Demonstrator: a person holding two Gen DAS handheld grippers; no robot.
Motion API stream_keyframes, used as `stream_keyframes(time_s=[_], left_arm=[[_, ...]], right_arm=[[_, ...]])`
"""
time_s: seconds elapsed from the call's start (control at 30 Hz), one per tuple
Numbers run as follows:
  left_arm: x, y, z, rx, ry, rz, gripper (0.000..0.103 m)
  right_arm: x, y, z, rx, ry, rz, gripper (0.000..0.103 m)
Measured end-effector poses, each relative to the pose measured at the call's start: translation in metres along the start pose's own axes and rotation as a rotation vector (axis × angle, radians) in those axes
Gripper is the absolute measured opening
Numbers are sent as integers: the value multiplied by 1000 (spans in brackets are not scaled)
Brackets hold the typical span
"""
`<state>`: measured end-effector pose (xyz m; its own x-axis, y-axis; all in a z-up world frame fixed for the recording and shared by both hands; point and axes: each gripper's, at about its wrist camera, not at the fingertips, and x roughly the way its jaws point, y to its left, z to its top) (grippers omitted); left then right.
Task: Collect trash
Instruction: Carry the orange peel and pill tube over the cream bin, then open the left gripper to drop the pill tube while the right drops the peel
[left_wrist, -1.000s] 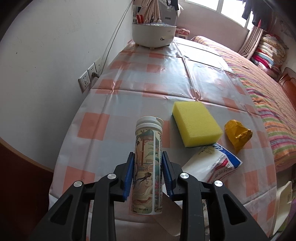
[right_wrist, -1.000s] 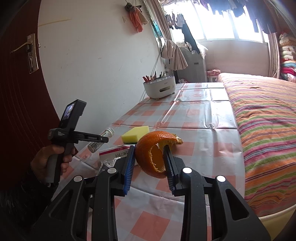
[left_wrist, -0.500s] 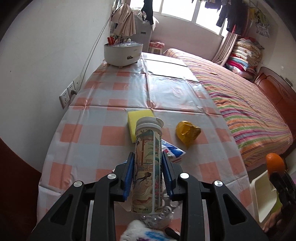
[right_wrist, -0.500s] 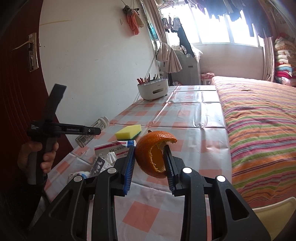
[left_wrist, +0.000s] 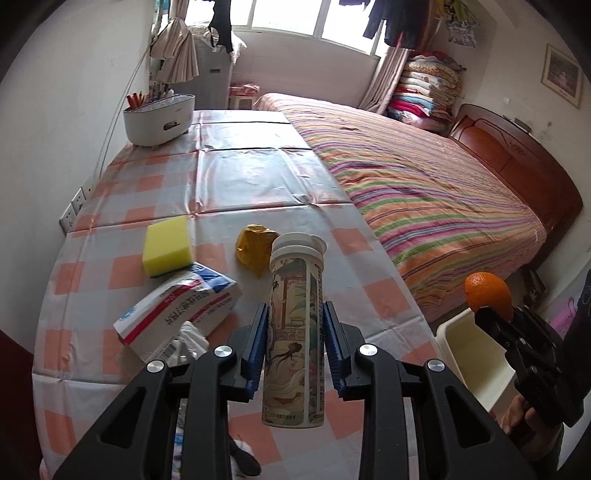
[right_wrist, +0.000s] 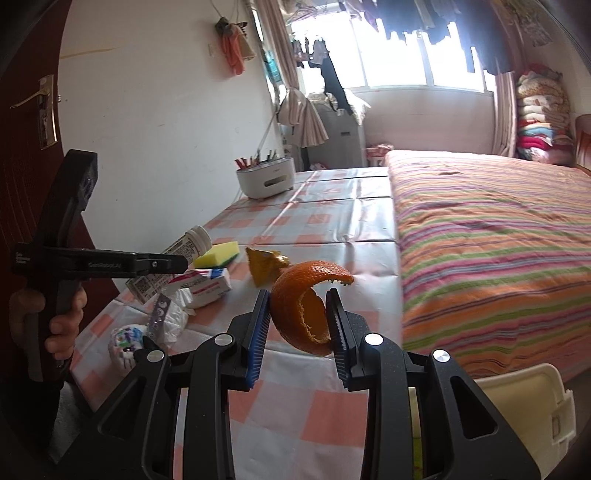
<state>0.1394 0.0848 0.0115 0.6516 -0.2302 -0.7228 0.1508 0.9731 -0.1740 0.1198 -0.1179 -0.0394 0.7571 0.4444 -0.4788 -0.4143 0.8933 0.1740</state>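
Observation:
My left gripper (left_wrist: 294, 350) is shut on a tall printed tube with a white cap (left_wrist: 295, 325), held upright above the table's near end. In the right wrist view the same tube (right_wrist: 173, 254) shows in the left gripper (right_wrist: 173, 264). My right gripper (right_wrist: 297, 325) is shut on a curled orange peel (right_wrist: 306, 302), above the table's near edge; the peel (left_wrist: 487, 290) also shows at the right of the left wrist view. On the checked tablecloth lie a crumpled yellow wrapper (left_wrist: 255, 245), a white medicine box (left_wrist: 177, 306), crumpled white plastic (right_wrist: 177, 310) and a small printed ball (right_wrist: 125, 341).
A cream bin (right_wrist: 517, 391) stands on the floor below the table's right corner, also seen as a bin (left_wrist: 469, 354) in the left wrist view. A yellow sponge (left_wrist: 167, 245) and a white caddy (left_wrist: 159, 118) sit on the table. A striped bed (left_wrist: 424, 192) borders the table's right side.
The left gripper has pulled back, risen and swung right with the tube; bed, bin and right gripper came into its view. The right gripper drifted right with the peel, bringing the bin into view.

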Motion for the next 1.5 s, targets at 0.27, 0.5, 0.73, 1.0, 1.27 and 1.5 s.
stream_keyframes(time_s=[0.27, 0.5, 0.73, 1.0, 1.27, 1.5], left_arm=[[2, -51, -11, 87, 18, -87, 28], [5, -92, -22, 167, 36, -139, 28], [11, -123, -32, 225, 59, -179, 28], [16, -146, -39, 253, 82, -213, 28], [27, -173, -44, 285, 113, -257, 28], [48, -211, -57, 333, 168, -291, 28]], right_arm=[[-38, -39, -19, 87, -21, -97, 30], [-61, -73, -48, 179, 2, -206, 32], [-76, -87, -64, 225, 12, -275, 32], [-99, -93, -58, 276, -82, -308, 64], [-129, -120, -64, 408, -179, -414, 94], [-166, -138, -68, 519, -306, -453, 96]])
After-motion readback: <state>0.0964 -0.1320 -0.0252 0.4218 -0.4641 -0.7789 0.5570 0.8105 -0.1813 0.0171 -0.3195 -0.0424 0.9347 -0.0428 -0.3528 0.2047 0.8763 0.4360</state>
